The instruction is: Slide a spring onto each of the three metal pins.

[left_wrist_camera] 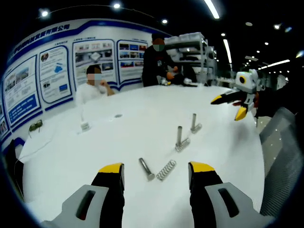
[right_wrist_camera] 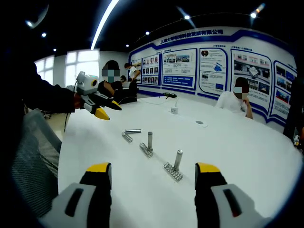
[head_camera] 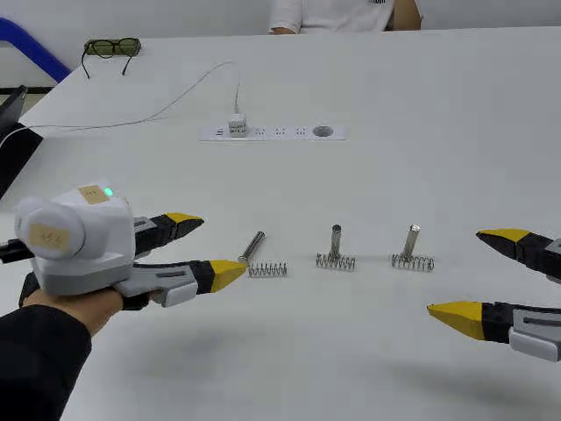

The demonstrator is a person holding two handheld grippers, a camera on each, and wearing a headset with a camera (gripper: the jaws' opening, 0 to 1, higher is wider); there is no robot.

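Nearest to us is the left gripper point(head_camera: 216, 246), held in a hand point(head_camera: 74, 307), and its two yellow-tipped jaws stand apart with nothing between them. Just ahead of its tips the left pin point(head_camera: 252, 246) lies on its side on the white table point(head_camera: 289, 360). The left spring point(head_camera: 267, 269) lies flat close beside that pin, in front of the lower jaw; whether it touches the pin I cannot tell. Farther from this gripper, about midway toward the other one, the middle pin point(head_camera: 336, 237) stands upright, and the middle spring point(head_camera: 336, 261) lies flat at its foot. Then comes the right pin point(head_camera: 411, 237), also upright, with the right spring point(head_camera: 413, 262) lying at its foot, a little ahead of the right gripper point(head_camera: 467, 274). That gripper's jaws are wide apart too and hold nothing. As I judge it, the task is at its very beginning: no spring sits on any pin, so all three are left to do. The lying pin will probably need to be raised or held before its spring can slide on.
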